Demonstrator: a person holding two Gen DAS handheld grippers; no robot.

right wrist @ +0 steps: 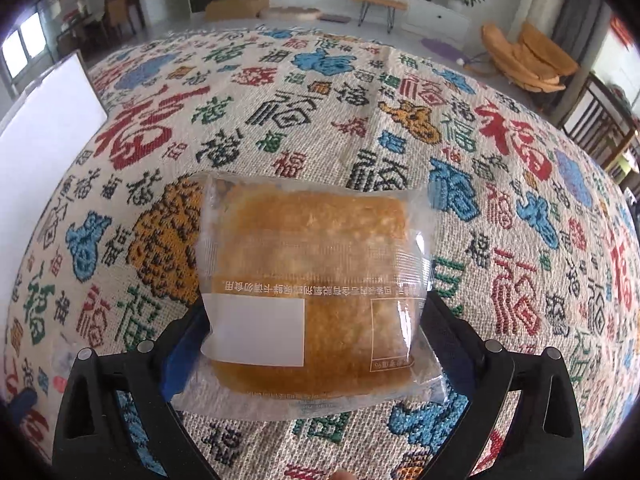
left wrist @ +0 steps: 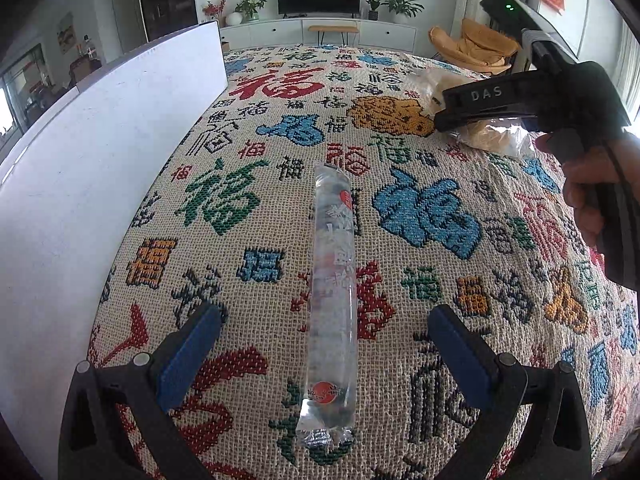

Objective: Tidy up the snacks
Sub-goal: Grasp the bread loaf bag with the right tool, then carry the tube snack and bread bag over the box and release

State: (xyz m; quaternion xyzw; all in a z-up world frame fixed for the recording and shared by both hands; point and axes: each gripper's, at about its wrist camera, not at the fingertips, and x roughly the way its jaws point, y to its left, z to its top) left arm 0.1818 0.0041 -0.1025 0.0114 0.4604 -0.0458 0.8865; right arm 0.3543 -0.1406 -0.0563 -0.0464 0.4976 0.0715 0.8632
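A long clear tube-shaped snack pack with red round labels lies on the patterned cloth, running away from me. My left gripper hovers over its near half, open, blue pads well clear on both sides. A clear packet of golden-brown cake with a white label lies between the fingers of my right gripper. Its jaws stand wide, with the wrapper's edges at the pads. In the left wrist view, the right gripper is far right, a hand on its handle, over that packet.
A tall white panel stands along the left edge of the cloth and also shows as the white panel in the right wrist view. Beyond the cloth are a TV cabinet, plants and an orange chair.
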